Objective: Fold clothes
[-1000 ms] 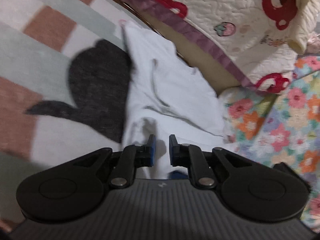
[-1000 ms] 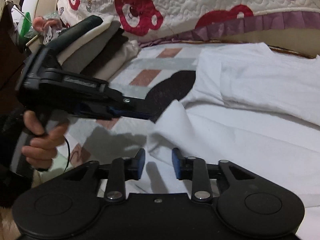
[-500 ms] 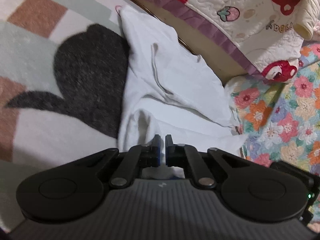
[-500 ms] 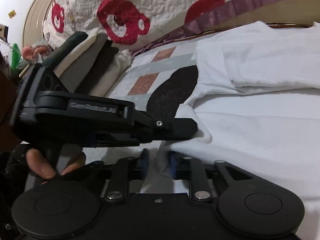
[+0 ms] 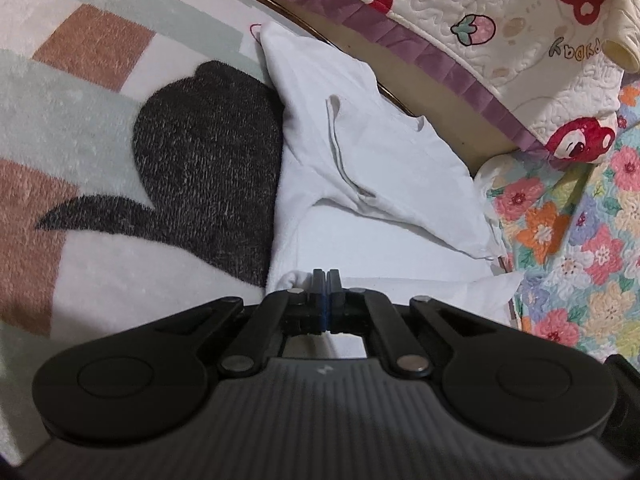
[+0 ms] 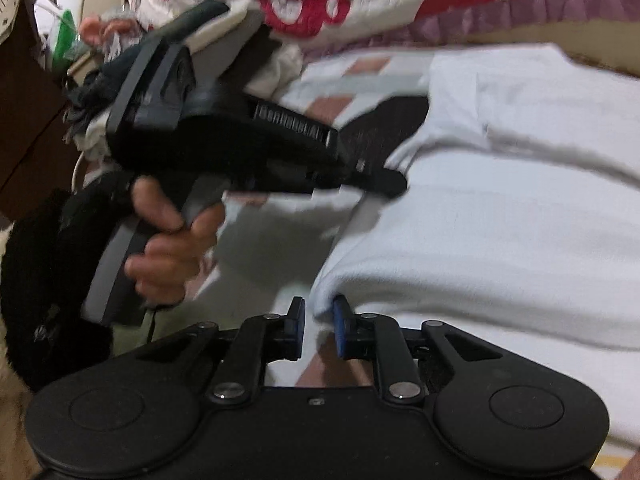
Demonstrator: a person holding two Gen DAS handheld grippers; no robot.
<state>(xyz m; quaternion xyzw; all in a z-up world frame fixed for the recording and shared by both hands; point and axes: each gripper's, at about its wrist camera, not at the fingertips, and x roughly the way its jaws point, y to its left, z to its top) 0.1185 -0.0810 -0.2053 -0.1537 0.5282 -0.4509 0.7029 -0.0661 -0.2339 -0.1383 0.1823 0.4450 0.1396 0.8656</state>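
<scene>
Two grippers meet the same white shirt (image 5: 384,184) along its near-left edge. Nearest in the left wrist view, the left gripper (image 5: 326,280) has its blue pads pressed together with almost no gap, and a small bunch of the shirt's edge puffs up just left of the fingertips; it appears to be pinching that edge, though the cloth between the pads is hidden. In the right wrist view, the right gripper (image 6: 319,312) has its fingers a little apart, and a rounded corner of the shirt sits between the tips, touching or nearly touching the right pad; whether it is actually clamped cannot be told.

Beyond the fingertips the shirt spreads away to the right and far side, with a folded sleeve lying across its upper part. It rests on a blanket (image 5: 80,120) patterned in pale green, brown and white with a dark heart shape (image 5: 208,160) just left of the shirt.

Farther left in the right wrist view, a hand (image 6: 168,240) grips the other gripper's handle. At the far edge hangs a cream quilt (image 5: 480,12) with red bears and a purple ruffle, and to the right lies a floral cover (image 5: 580,240).
</scene>
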